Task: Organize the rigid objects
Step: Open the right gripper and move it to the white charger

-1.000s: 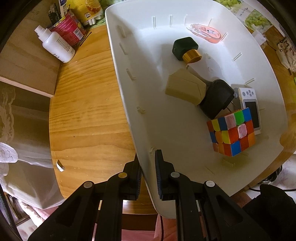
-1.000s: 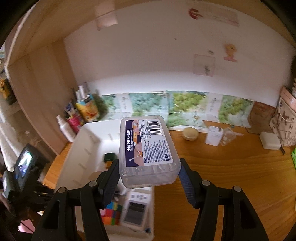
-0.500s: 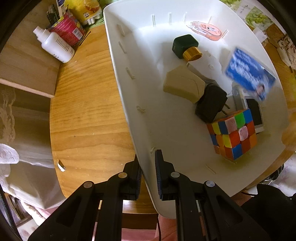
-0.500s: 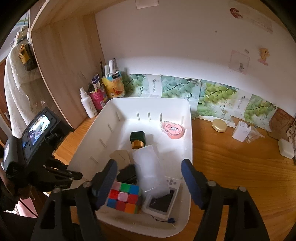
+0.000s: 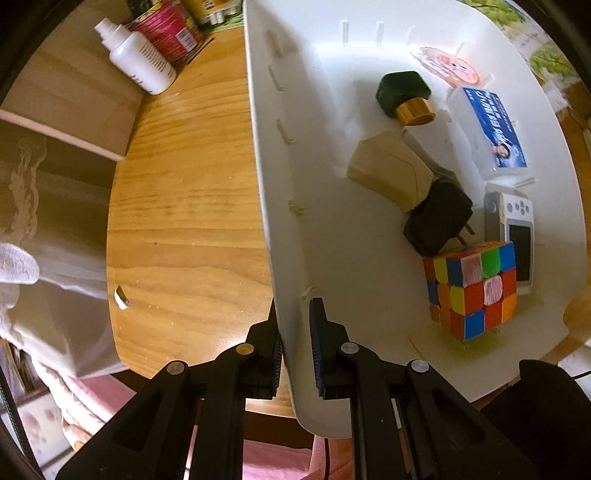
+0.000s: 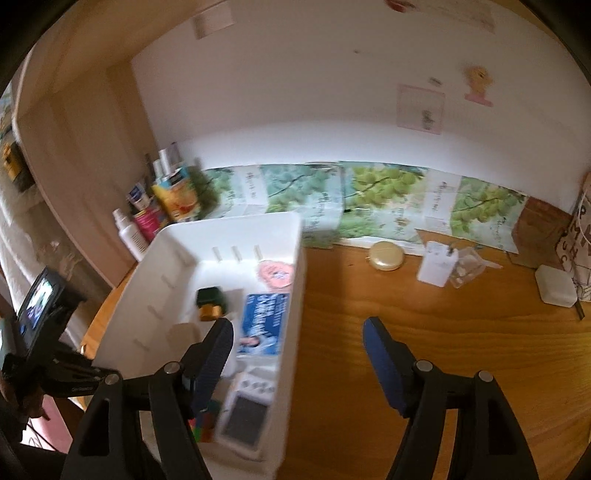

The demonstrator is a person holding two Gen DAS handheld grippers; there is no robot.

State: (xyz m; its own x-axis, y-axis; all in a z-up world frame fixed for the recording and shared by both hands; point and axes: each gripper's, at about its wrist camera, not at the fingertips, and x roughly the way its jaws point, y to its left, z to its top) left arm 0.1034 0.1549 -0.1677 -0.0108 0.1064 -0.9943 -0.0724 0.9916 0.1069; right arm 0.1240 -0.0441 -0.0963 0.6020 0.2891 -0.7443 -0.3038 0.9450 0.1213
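Note:
My left gripper (image 5: 295,325) is shut on the near wall of a white bin (image 5: 280,206) standing on the wooden desk. The bin holds a clear box with a blue label (image 5: 491,133), a colour cube (image 5: 471,288), a black plug (image 5: 437,218), a tan block (image 5: 391,173), a dark green bottle with a gold cap (image 5: 404,94), a white handheld device (image 5: 515,232) and a pink tape case (image 5: 448,66). My right gripper (image 6: 297,354) is open and empty above the bin's right rim (image 6: 295,295); the blue-label box (image 6: 262,321) lies below it.
A white squeeze bottle (image 5: 136,59) and a red can (image 5: 166,31) stand left of the bin. On the desk to the right are a gold round tin (image 6: 388,254), a white charger (image 6: 437,266), a clear bag (image 6: 467,269) and a white case (image 6: 556,290).
My right gripper opened and dropped the clear blue-label box into the bin, where it now lies at rest. The right gripper then swung up and to the right. The left gripper kept its hold.

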